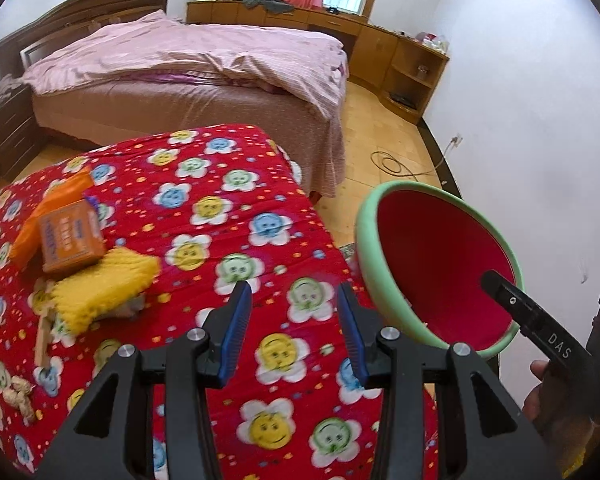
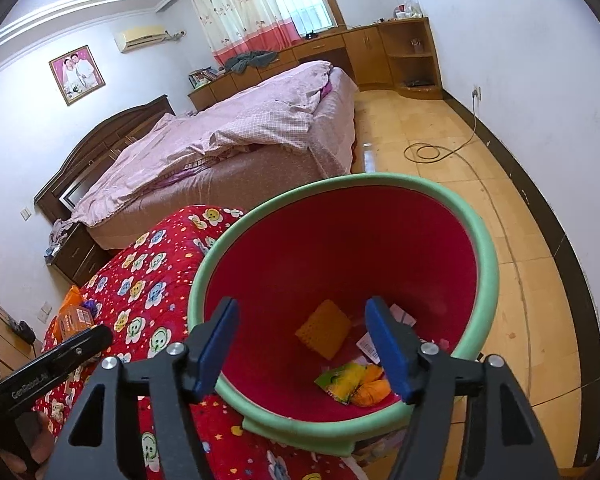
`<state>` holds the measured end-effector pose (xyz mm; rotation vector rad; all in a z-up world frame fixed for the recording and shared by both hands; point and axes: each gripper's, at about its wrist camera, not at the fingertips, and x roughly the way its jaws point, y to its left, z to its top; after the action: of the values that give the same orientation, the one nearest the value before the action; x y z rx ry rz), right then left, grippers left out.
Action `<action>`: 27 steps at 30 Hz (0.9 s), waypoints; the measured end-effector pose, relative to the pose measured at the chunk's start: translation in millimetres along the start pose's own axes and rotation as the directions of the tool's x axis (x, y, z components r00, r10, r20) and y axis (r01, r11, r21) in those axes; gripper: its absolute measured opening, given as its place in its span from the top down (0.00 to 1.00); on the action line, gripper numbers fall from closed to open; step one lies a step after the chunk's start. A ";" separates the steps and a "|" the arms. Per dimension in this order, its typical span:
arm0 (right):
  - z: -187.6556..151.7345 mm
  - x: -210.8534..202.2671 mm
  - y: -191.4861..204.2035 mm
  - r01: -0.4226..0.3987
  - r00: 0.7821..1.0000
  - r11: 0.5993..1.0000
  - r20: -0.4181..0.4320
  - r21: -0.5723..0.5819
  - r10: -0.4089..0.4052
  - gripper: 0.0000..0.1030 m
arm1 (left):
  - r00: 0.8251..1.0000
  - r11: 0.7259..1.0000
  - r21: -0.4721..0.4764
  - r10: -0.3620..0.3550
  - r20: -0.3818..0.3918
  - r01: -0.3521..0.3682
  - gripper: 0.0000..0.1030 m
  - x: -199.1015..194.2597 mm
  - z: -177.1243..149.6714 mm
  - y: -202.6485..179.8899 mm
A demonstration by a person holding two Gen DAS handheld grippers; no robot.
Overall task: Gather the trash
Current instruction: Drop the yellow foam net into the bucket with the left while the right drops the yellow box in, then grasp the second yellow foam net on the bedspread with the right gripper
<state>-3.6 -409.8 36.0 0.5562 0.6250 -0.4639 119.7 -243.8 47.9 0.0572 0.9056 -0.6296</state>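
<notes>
A round bin, green rim and red inside (image 2: 340,240) (image 1: 440,256), stands tilted at the right edge of a red flowered quilt (image 1: 228,220). In it lie a yellow ridged piece (image 2: 324,328), a yellow-green wrapper (image 2: 342,380), an orange lump (image 2: 374,390) and white paper scraps (image 2: 366,346). My right gripper (image 2: 302,308) is open over the bin's mouth, nothing between its pads. My left gripper (image 1: 294,296) is open above the quilt, empty. To its left on the quilt lie an orange box (image 1: 70,238), an orange bag (image 1: 48,208), a yellow ridged piece (image 1: 104,288), a wooden stick (image 1: 42,340) and peanuts (image 1: 18,394).
Behind the quilt is a bed with a pink cover (image 1: 188,60). A wooden cabinet run (image 1: 380,48) lines the far wall. A coiled cable (image 2: 424,152) lies on the tiled floor right of the bed. A dark nightstand (image 1: 8,132) is at the left.
</notes>
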 end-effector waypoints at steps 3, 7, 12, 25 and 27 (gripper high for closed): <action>-1.3 -5.2 4.5 -0.005 1.000 1.000 0.005 -0.001 0.005 0.31 | 1.000 1.000 -0.016 0.007 0.004 -0.007 0.57 -8.5 -3.2 10.3; -2.7 -14.0 12.9 -0.005 1.000 1.000 0.009 -0.014 0.005 0.31 | 0.999 0.999 -0.037 0.030 0.013 -0.029 0.57 -22.0 -9.7 24.5; -8.0 -25.5 27.8 -0.025 1.000 0.999 0.005 -0.027 0.025 0.31 | 0.998 0.995 -0.072 0.066 0.022 -0.064 0.57 -38.8 -19.6 43.4; -28.3 -64.2 99.8 -0.102 0.994 0.986 0.011 -0.135 0.104 0.31 | 0.979 0.978 -0.104 0.190 0.067 -0.183 0.57 -111.2 -42.3 102.8; -32.0 -67.4 113.5 -0.119 0.993 0.980 0.007 -0.157 0.122 0.31 | 0.976 0.973 -0.116 0.210 0.065 -0.201 0.57 -119.9 -45.6 114.9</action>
<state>-2.0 -288.5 97.1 0.4375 0.6029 -0.3019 94.1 -77.6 84.7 0.0288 0.8458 -0.3865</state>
